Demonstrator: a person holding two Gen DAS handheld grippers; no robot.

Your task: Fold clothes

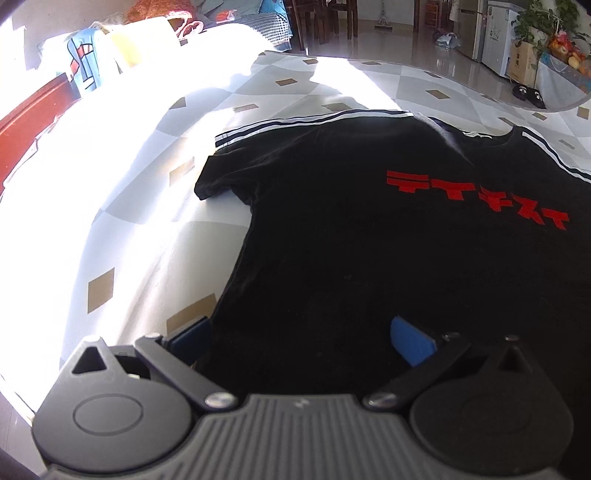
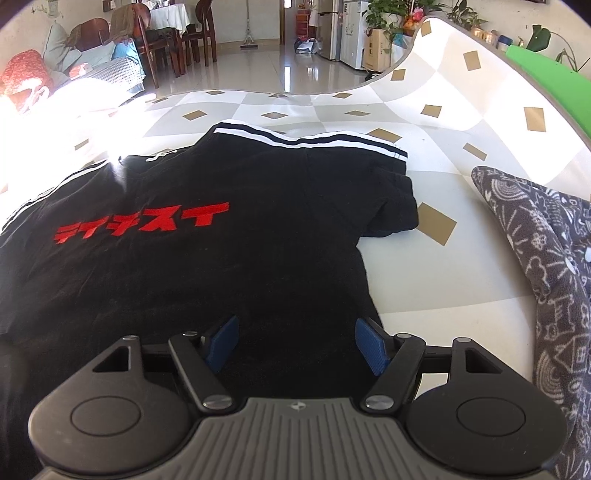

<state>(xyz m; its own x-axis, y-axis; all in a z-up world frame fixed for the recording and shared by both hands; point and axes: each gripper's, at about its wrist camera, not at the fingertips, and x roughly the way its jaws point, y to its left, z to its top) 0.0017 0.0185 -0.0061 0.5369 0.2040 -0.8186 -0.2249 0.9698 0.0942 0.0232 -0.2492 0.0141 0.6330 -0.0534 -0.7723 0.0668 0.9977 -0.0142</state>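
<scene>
A black T-shirt (image 1: 351, 240) with red lettering and white shoulder stripes lies flat, front up, on a checked white and grey cloth. My left gripper (image 1: 301, 338) is open over the shirt's lower left hem, its left pad at the shirt's edge. In the right wrist view the same T-shirt (image 2: 221, 240) fills the middle, one short sleeve spread to the right. My right gripper (image 2: 295, 343) is open over the lower right hem, its blue pads (image 2: 371, 345) wide apart with only flat fabric between them.
The checked cloth (image 2: 406, 258) covers the surface. A grey patterned fabric (image 2: 546, 266) lies at the right. Piled clothes (image 1: 92, 66) sit at the far left in glare. Beyond the far edge are a tiled floor, chairs (image 2: 184, 33) and a fridge.
</scene>
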